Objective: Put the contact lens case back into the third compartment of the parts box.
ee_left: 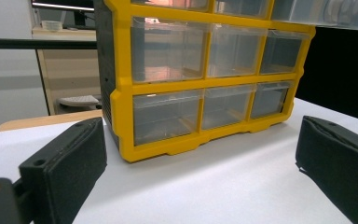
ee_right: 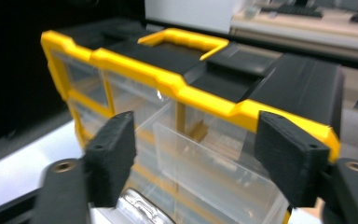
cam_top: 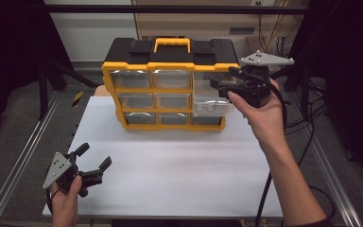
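At the yellow organizer's (cam_top: 163, 92) right column, a clear drawer (cam_top: 211, 106) stands pulled out; right gripper (cam_top: 231, 84) hovers above with spread, empty jaws, best lowered squarely; left gripper (cam_top: 92, 163) rests spread.

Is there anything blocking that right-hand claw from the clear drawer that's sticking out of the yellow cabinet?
Nothing visible does. The right gripper hangs open just above the pulled-out top-right drawer of the yellow organizer, with no thing between its jaws and the drawer.

The pulled-out drawer's (ee_right: 214, 172) contents are blurred and cut off below.
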`<state>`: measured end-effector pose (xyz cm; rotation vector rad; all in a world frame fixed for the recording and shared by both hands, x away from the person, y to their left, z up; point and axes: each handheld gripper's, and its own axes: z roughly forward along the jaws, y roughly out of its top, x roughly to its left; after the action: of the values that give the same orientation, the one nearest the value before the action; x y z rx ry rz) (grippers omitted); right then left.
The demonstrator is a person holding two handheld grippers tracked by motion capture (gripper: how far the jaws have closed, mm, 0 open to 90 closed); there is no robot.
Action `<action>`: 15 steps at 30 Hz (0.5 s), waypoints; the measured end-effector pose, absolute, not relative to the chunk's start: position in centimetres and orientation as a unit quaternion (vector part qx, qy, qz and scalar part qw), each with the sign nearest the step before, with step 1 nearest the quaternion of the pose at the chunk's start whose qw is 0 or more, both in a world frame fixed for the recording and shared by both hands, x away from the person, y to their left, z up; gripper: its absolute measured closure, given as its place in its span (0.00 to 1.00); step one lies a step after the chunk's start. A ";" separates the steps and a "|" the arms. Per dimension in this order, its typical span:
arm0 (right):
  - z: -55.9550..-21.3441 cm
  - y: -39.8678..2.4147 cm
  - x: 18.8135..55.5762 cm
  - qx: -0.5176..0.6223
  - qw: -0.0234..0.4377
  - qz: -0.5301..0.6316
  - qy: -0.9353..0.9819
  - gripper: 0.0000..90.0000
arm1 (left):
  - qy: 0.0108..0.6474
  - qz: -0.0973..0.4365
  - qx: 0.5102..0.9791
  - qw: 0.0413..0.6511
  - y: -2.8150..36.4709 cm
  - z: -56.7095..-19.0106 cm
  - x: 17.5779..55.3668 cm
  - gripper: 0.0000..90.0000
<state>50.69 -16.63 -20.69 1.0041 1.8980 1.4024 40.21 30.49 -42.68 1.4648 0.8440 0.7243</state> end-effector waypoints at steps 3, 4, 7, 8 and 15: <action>-21.4 -16.7 50.8 0.376 0.303 0.548 0.683 0.20 | 0.366 0.314 0.634 0.605 30.5 -42.7 40.2 0.02; -21.5 -16.7 50.8 0.377 0.304 0.550 0.680 0.18 | 0.366 0.314 0.633 0.605 30.5 -42.7 40.2 0.02; -21.9 -16.7 51.0 0.384 0.306 0.555 0.671 0.13 | 0.370 0.316 0.629 0.606 30.7 -42.7 40.1 0.02; -21.9 -16.7 51.0 0.384 0.306 0.555 0.671 0.13 | 0.370 0.316 0.629 0.606 30.7 -42.7 40.1 0.02; -22.5 -17.4 50.5 0.361 0.300 0.591 0.656 0.05 | 0.372 0.320 0.625 0.607 30.7 -42.6 40.2 0.01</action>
<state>50.51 -17.38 -22.52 0.9579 1.7399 1.5697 40.23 30.74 -42.61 1.4454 0.8609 0.7408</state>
